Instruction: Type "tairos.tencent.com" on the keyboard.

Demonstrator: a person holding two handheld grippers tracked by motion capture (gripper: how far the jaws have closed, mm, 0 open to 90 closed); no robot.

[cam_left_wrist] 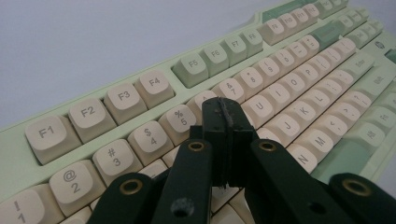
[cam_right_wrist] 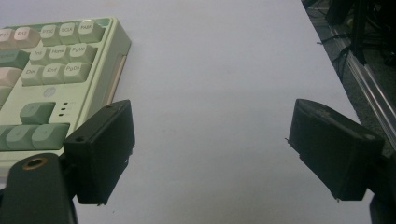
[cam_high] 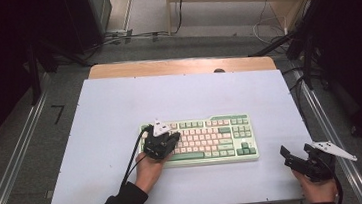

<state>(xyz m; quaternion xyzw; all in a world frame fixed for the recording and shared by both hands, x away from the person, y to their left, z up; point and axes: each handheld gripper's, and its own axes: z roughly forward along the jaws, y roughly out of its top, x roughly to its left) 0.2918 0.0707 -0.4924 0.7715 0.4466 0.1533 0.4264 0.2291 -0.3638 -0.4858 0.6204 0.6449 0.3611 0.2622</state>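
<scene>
Jaws pressed together, your left gripper point(cam_high: 171, 142) is hovering over the left half of the keyboard point(cam_high: 212, 139) — the high view is showing your hand behind it and the cable trailing back toward your sleeve. Its own camera is giving you what the high view cannot: the closed tips point(cam_left_wrist: 223, 116) are sitting over the keys just below the 5 and 6 of the number row, with nothing between them; whether they are touching a keycap you cannot tell. The keyboard is lying mid-table on the white mat point(cam_high: 119, 108). Your right gripper point(cam_high: 290, 155) is waiting near the mat's front right corner, jaws spread wide and empty — its view is catching only the keyboard's right end point(cam_right_wrist: 70, 60).
</scene>
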